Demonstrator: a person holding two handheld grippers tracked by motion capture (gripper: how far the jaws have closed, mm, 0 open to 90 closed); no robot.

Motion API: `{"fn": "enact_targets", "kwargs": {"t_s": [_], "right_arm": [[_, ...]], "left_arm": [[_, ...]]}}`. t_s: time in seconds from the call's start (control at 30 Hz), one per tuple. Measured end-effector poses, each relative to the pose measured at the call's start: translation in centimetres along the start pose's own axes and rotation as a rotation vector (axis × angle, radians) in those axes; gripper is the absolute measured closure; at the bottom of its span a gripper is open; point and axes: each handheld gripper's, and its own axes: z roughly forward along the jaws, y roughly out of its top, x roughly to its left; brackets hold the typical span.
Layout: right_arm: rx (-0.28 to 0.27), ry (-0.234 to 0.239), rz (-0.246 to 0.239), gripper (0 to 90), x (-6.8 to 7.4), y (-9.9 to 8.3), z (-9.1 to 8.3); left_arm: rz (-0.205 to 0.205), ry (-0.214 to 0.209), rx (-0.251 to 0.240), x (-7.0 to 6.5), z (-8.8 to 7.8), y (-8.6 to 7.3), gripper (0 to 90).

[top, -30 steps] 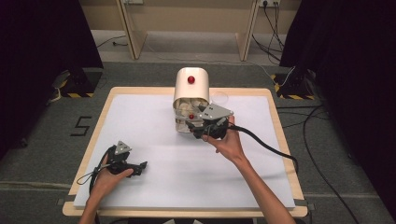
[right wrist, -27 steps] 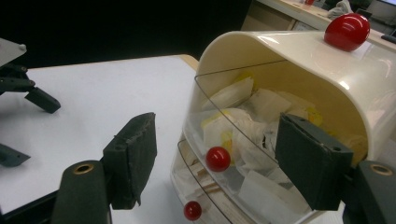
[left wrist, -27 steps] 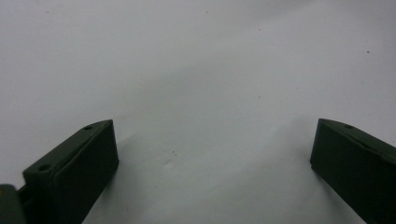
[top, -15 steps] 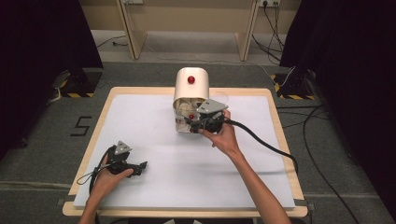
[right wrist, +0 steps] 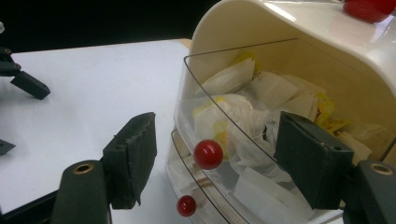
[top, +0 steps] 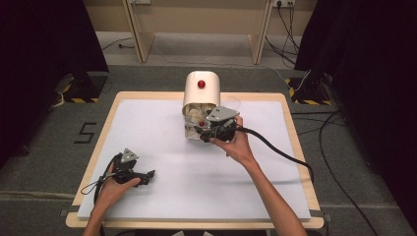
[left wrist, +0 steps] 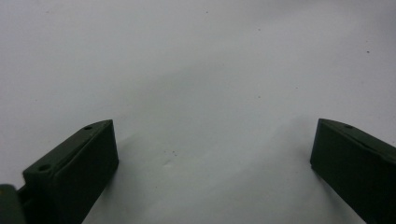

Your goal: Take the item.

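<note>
A: High view. What stands on the table [top: 147,123]?
B: A cream dispenser [top: 201,93], red knob on top, at the far middle. Right gripper [top: 205,132] sits at its open front, touching or nearly so. Left gripper [top: 147,176] is well apart from the dispenser, near the front left corner, low over the white top. A "5" [top: 84,132] is marked on the floor left of the table.

A: Left gripper view?
B: Jaws spread wide, nothing between them, bare white surface [left wrist: 196,70] beyond.

A: Right gripper view?
B: Right gripper [right wrist: 215,154] jaws wide apart, holding nothing. Between them, the upper red knob [right wrist: 208,154] of the dispenser's clear drawer [right wrist: 224,93]; a lower knob [right wrist: 186,205] beneath it. Drawer is full of white and yellow packets [right wrist: 261,102]. Print on them too blurred to read.
</note>
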Motion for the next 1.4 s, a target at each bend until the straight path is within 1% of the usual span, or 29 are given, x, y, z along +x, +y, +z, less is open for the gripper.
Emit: {"fn": "enact_targets", "kwargs": {"t_s": [0.13,0.23,0.33,0.47,0.67,0.77,0.87,1.4], "right_arm": [[0.004,0.012,-0.003,30.3,0.2,0.0,-0.3],[0.015,0.024,-0.014,30.5,0.7,-0.1,-0.7],[0.018,0.033,-0.013,30.8,1.0,-0.1,-1.1],[0.021,0.04,-0.034,30.8,1.5,-0.2,-1.5],[0.023,0.05,-0.05,30.8,2.1,-0.4,-2.0],[0.023,0.056,-0.051,30.8,2.3,-0.4,-2.3],[0.025,0.056,-0.063,30.8,2.5,-0.4,-2.4],[0.042,0.078,-0.067,30.9,3.0,-0.5,-2.9]], "left_arm": [[0.0,0.0,0.0,0.0,0.0,0.0,0.0],[0.0,0.0,0.0,0.0,0.0,0.0,0.0],[0.0,0.0,0.0,0.0,0.0,0.0,0.0],[0.0,0.0,0.0,0.0,0.0,0.0,0.0],[0.0,0.0,0.0,0.0,0.0,0.0,0.0],[0.0,0.0,0.0,0.0,0.0,0.0,0.0],[0.001,0.0,0.0,0.0,0.0,0.0,0.0],[0.001,0.0,0.0,0.0,0.0,0.0,0.0]]}}
